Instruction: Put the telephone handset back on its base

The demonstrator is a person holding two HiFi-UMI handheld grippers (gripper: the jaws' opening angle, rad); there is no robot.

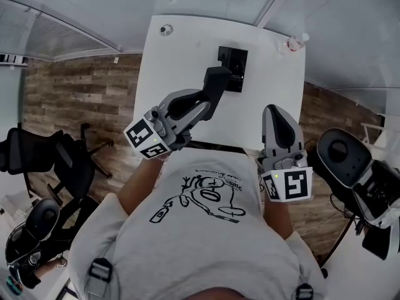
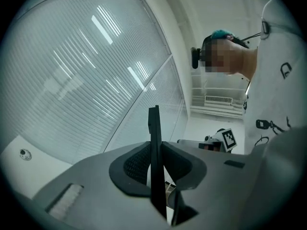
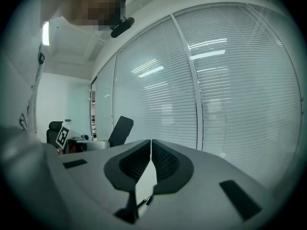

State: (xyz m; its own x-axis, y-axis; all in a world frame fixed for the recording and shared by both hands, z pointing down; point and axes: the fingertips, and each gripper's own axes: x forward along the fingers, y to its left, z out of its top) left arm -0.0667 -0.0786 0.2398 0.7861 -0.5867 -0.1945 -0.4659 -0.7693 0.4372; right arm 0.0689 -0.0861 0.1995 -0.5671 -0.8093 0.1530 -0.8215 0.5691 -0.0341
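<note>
**Handset in left claw, short of its base**

The left claw (image 1: 203, 108) is pinching the telephone handset (image 1: 217, 80). In the left gripper view the handset shows edge-on, upright between the pads (image 2: 139, 164). From the grip, its long axis runs forward and to the right. Its far end is next to the near-left edge of the base (image 1: 236, 60) on the white counter (image 1: 181, 55). Height above the base cannot be told.

The right claw (image 1: 275, 110) is pressed together, empty, and near the body. The left arm is the nearer one. The seating move looks like a short carry forward-right, then lowering.
</note>
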